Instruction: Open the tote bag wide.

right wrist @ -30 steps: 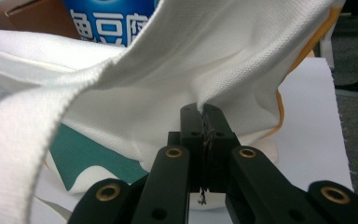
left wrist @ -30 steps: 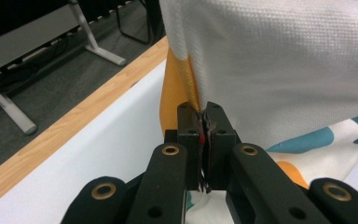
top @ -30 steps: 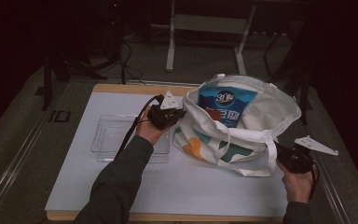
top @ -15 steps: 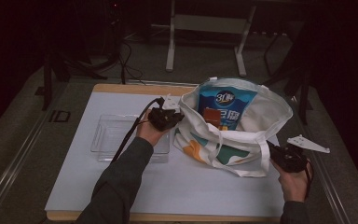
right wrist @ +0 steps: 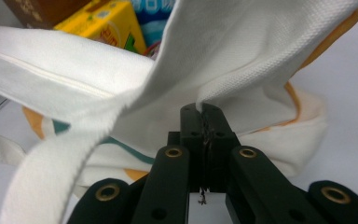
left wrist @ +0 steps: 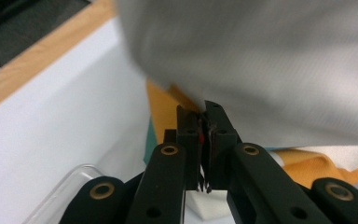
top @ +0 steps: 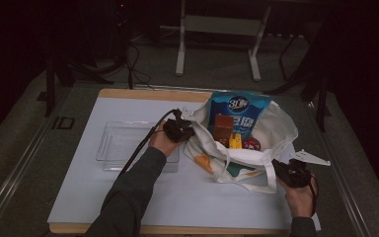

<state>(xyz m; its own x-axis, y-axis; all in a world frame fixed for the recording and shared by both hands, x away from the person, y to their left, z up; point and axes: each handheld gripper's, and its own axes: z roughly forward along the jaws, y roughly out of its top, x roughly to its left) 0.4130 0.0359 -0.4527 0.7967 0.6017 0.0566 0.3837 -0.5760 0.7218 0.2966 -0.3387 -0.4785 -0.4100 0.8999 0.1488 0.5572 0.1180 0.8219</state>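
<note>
Holding the tote bag point(top: 249, 158) open on the counter point(top: 128, 197): left gripper point(top: 186, 129) fingers clamped on the left rim cloth, right gripper point(top: 279, 167) fingers clamped on the near-right rim. Bag sits right of centre, mouth spread. Blue packet point(top: 241, 111), brown box point(top: 223, 129), yellow carton point(top: 235, 142) already inside. Clear tray point(top: 123, 145) to the left lies empty. Packing looks near done; releasing the rim remains.

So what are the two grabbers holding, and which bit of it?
Both hold the bag. The left gripper pinches the cloth at its rim on one side; the right gripper pinches the cloth on the other side.
</note>
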